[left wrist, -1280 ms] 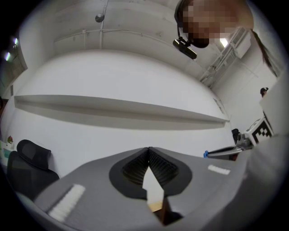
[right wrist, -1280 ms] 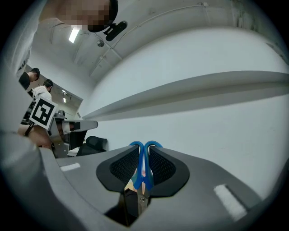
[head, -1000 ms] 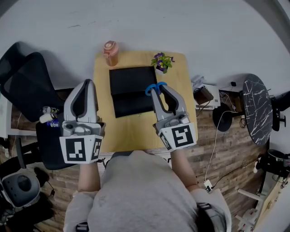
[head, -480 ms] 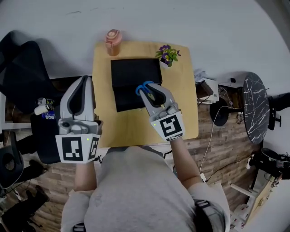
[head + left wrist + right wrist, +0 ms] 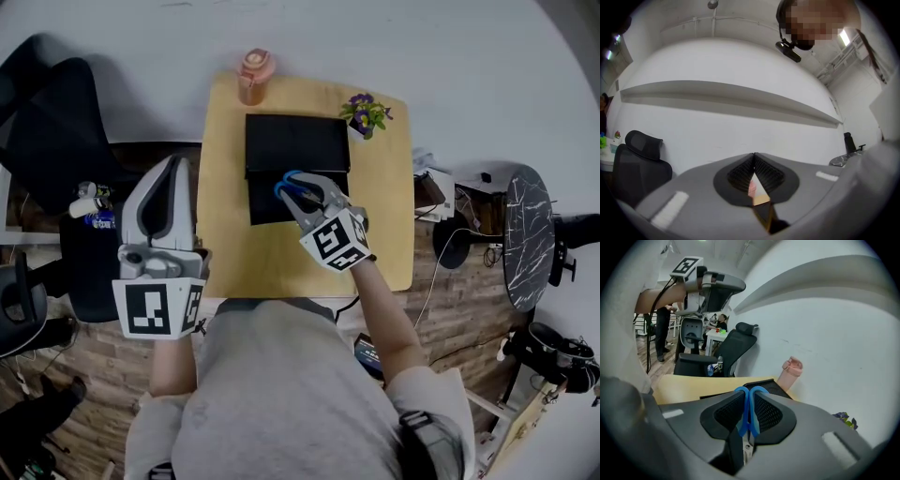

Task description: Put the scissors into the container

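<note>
The scissors point(image 5: 287, 180), with blue handles, are pinched in my right gripper point(image 5: 302, 195), which is shut on them over the black container point(image 5: 292, 143) on the wooden table point(image 5: 225, 253). In the right gripper view the blue handles of the scissors point(image 5: 749, 412) stick up between the jaws of the right gripper point(image 5: 748, 397), and the container point(image 5: 766, 384) lies just beyond. My left gripper point(image 5: 171, 183) hangs off the table's left side, shut and holding nothing. Its jaws meet at the tips in the left gripper view point(image 5: 753, 158).
A pink bottle point(image 5: 254, 75) stands at the table's far left corner, and a small potted plant point(image 5: 365, 114) at the far right by the container. A black office chair point(image 5: 47, 122) is to the left. A round dark side table point(image 5: 530, 234) stands on the right.
My right gripper has carried the scissors left and forward, from the table's right part to over the black container. The left gripper has stayed about where it was.
</note>
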Demonstrator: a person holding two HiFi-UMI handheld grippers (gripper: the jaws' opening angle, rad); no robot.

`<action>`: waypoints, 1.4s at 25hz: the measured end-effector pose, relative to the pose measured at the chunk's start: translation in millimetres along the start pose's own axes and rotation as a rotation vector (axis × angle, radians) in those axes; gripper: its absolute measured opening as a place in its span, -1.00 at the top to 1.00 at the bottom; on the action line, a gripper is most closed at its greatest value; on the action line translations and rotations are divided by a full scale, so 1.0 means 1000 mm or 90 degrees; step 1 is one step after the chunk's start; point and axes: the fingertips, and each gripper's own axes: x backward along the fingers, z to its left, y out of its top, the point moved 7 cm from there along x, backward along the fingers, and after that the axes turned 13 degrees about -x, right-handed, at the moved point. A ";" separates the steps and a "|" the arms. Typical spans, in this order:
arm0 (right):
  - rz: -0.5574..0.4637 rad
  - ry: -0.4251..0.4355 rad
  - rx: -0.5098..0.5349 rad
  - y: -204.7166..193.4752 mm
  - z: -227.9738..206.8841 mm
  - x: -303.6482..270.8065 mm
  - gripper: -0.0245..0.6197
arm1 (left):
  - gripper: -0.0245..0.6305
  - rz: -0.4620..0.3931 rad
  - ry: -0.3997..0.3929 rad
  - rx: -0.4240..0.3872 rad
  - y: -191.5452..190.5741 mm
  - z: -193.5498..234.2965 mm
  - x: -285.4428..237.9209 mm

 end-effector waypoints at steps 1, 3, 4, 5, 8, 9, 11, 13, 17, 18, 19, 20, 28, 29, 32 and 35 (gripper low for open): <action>0.018 0.012 0.007 -0.004 0.000 -0.006 0.70 | 0.75 0.003 0.004 0.000 -0.002 0.002 0.000; 0.050 0.034 0.015 -0.012 -0.001 -0.017 0.70 | 0.75 0.009 0.012 0.001 -0.005 0.006 0.002; 0.065 0.043 0.018 -0.016 0.000 -0.022 0.70 | 0.75 0.012 0.015 0.002 -0.007 0.007 0.003; 0.081 0.051 0.022 -0.021 0.000 -0.026 0.70 | 0.75 0.014 0.017 0.002 -0.009 0.008 0.004; 0.124 0.075 0.033 -0.032 0.001 -0.038 0.70 | 0.75 0.021 0.020 0.004 -0.013 0.012 0.004; 0.137 0.083 0.037 -0.035 0.001 -0.042 0.70 | 0.75 0.023 0.021 0.004 -0.014 0.013 0.003; 0.158 0.093 0.046 -0.039 0.001 -0.048 0.70 | 0.75 0.027 0.023 0.003 -0.015 0.015 0.002; 0.175 0.101 0.055 -0.041 0.002 -0.054 0.70 | 0.75 0.029 0.024 0.003 -0.016 0.016 0.004; 0.213 0.128 0.068 -0.045 0.005 -0.064 0.70 | 0.75 0.034 0.030 0.008 -0.019 0.019 0.006; 0.223 0.135 0.072 -0.047 0.006 -0.067 0.70 | 0.75 0.035 0.031 0.007 -0.020 0.019 0.006; 0.233 0.141 0.077 -0.048 0.007 -0.070 0.70 | 0.75 0.037 0.031 0.007 -0.020 0.019 0.006; 0.242 0.145 0.082 -0.050 0.007 -0.072 0.70 | 0.75 0.038 0.032 0.006 -0.021 0.020 0.006; 0.292 0.158 0.105 -0.058 0.012 -0.084 0.70 | 0.75 0.048 0.042 0.009 -0.025 0.027 0.010; 0.294 0.157 0.102 -0.058 0.011 -0.085 0.70 | 0.75 0.050 0.043 0.010 -0.026 0.027 0.011; 0.304 0.154 0.096 -0.060 0.010 -0.088 0.70 | 0.75 0.054 0.046 0.015 -0.029 0.028 0.012; 0.320 0.158 0.099 -0.061 0.012 -0.090 0.70 | 0.75 0.054 0.048 0.018 -0.031 0.029 0.014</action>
